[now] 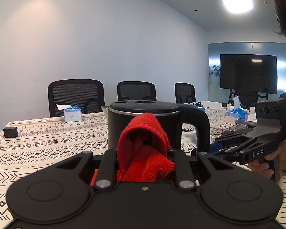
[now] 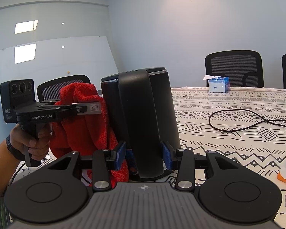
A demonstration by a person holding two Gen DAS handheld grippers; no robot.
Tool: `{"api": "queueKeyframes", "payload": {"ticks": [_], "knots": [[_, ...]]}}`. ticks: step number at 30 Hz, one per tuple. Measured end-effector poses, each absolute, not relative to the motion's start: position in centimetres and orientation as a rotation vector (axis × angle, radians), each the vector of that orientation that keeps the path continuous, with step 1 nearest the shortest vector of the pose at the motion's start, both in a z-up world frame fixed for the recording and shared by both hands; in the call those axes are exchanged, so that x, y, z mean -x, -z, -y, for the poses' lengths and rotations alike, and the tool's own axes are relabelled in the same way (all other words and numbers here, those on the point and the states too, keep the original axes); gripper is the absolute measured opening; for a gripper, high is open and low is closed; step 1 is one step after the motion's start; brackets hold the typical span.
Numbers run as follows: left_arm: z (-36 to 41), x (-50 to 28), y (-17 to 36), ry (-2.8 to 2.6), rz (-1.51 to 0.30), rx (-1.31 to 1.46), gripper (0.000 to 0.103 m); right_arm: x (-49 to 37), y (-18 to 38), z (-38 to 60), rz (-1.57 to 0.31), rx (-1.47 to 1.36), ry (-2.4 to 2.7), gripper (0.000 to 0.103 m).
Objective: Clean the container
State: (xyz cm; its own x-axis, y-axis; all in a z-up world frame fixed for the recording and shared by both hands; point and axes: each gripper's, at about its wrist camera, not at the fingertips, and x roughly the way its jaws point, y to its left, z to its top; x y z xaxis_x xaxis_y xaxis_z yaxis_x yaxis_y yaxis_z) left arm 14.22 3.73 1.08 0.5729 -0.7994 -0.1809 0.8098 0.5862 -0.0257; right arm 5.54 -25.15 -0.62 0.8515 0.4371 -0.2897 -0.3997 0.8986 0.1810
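Kettle (image 2: 141,118), the container to be cleaned, stands upright on the desk (image 2: 228,143) directly ahead of both claws, its lid on. In the right wrist view, the right claw (image 2: 143,155) is closed on the kettle's broad strap handle low down, a blue pad on each side at 9 and 3 o'clock; this grip appears intended to steady the vessel against wiping pressure. In the left wrist view, the left claw (image 1: 143,152) is clamped tight on a red cloth (image 1: 143,145), which bunches up between the fingers toward 12 o'clock and lies against the kettle wall just below the lid rim, placing it for a wiping stroke on the outer surface. The kettle is a smooth, matte black cylinder with a thin metallic band under the lid; the cloth is a soft, looped terry weave, folded thick. The desk carries a white cover printed with black geometric bands. Farther out, a black cable (image 2: 238,122) loops at 2 o'clock in the right wrist view, with a tissue box (image 2: 218,85) beyond it near the far edge. Mesh-backed office chairs (image 1: 76,97) line the far side.
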Motion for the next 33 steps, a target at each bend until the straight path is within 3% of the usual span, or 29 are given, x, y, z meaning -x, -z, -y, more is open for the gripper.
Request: {"api": "queueKeyframes", "payload": {"ticks": [22, 28, 33], "knots": [[-4.8, -12.1, -1.4, 0.879, -0.162, -0.018, 0.022, -5.5, 0.6, 24.9, -0.32, -0.105, -0.452, 0.04], [-5.1, -12.0, -2.0, 0.86, -0.152, -0.01, 0.022, -5.6, 0.5, 24.7, -0.316, -0.094, -0.439, 0.031], [-4.7, -11.7, -2.1, 0.855, -0.134, -0.013, 0.022, -4.7, 0.3, 23.8, -0.308, -0.053, -0.52, 0.031]]}}
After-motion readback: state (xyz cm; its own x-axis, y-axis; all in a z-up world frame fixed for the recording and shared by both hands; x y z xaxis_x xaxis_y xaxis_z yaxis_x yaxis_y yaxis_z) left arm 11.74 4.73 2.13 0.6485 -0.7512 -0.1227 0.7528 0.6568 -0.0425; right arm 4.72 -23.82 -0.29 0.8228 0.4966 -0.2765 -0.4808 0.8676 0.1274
